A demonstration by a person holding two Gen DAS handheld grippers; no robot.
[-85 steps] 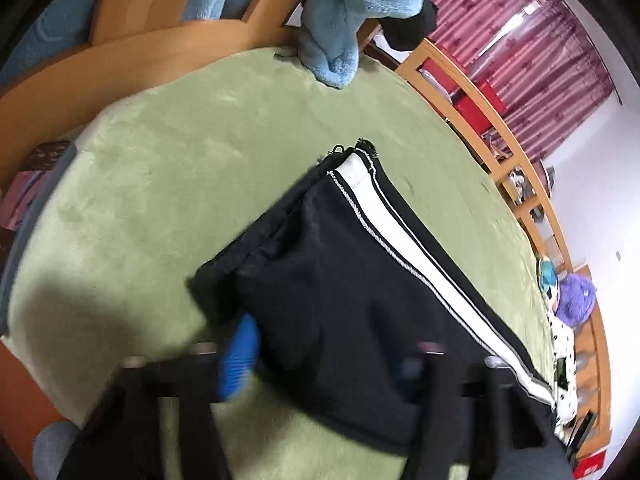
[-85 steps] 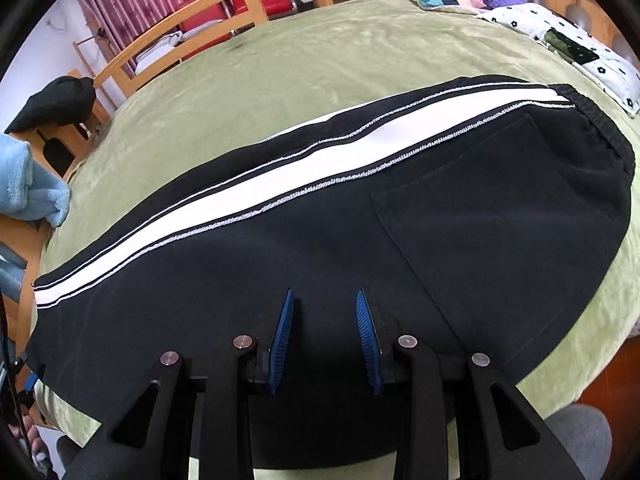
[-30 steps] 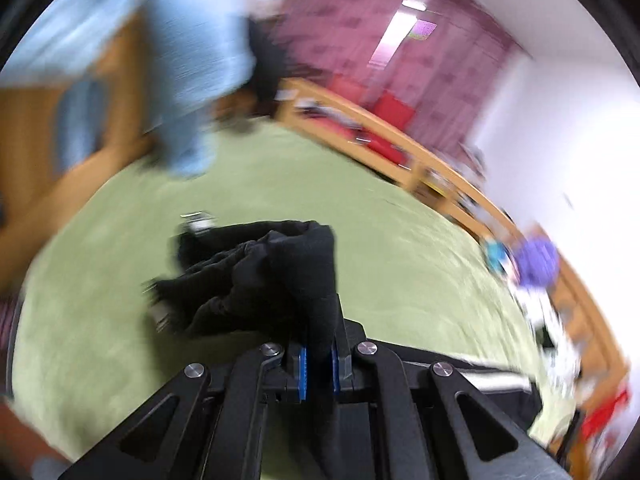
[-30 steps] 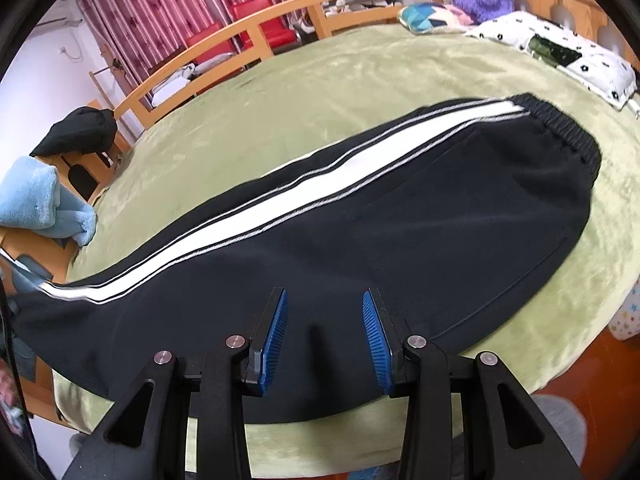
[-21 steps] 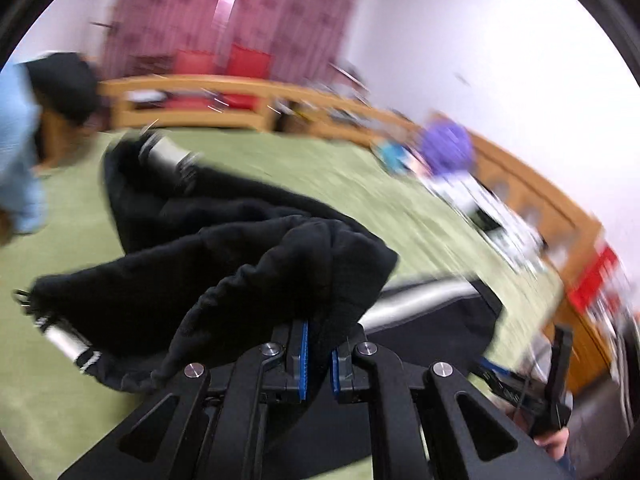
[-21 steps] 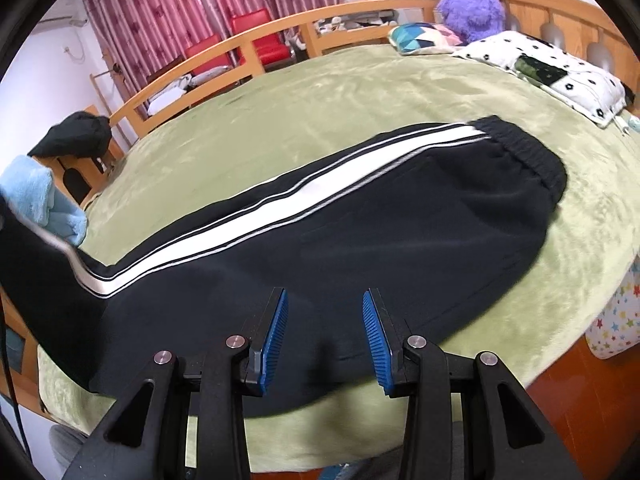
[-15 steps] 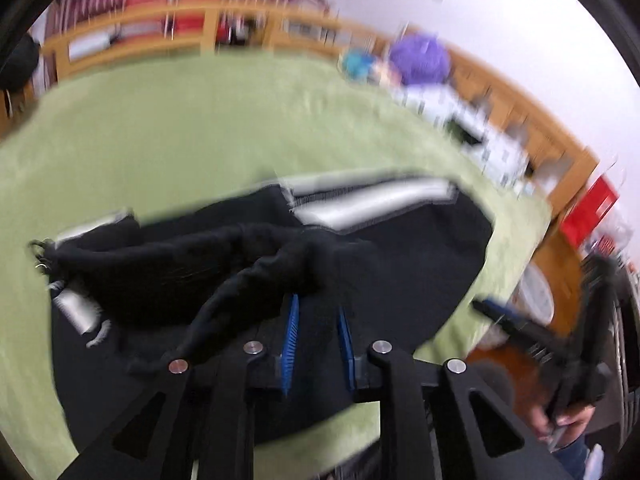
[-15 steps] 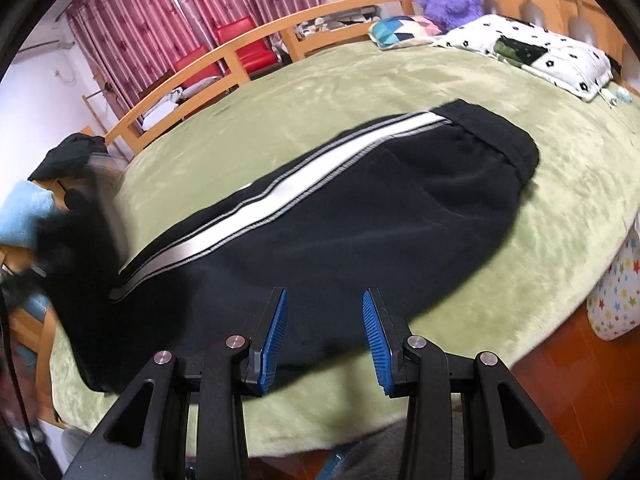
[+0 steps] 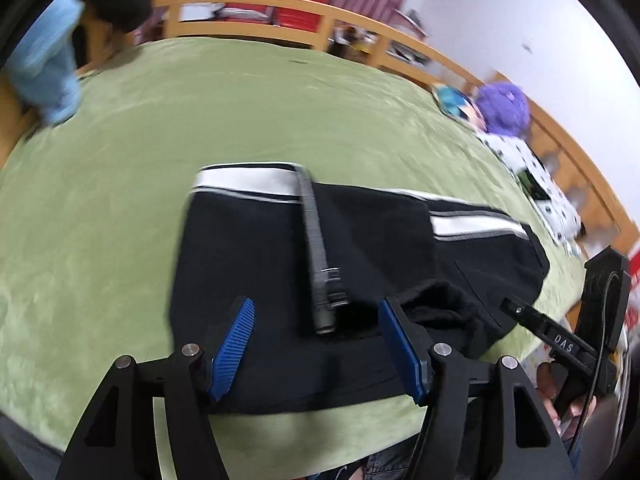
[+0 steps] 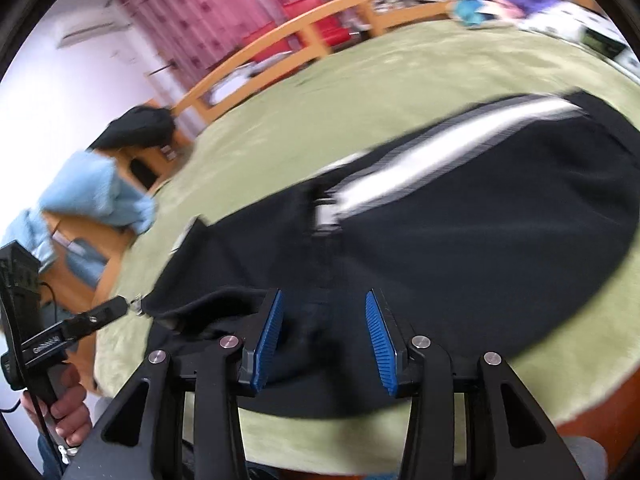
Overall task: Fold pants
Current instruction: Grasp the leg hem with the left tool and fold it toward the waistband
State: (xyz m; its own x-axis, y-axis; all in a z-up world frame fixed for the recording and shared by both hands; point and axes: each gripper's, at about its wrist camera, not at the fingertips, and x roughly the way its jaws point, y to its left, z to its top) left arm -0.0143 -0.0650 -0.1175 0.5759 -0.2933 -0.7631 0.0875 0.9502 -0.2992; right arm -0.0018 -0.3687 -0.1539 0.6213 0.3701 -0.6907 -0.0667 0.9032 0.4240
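Pants, black with a white side stripe, lie folded over on the green bed cover, the leg end doubled back across the upper part, near the cover's front edge. Above the pants' near hem, the left claw has its blue pads spread apart; its jaws have just been opening and nothing is pinched between them, the cloth lying below. Beside it over the same hem, the right claw is parted too, having just widened a little, clear of the fabric. Beyond the pants, a purple plush toy sits by the wooden bed rail
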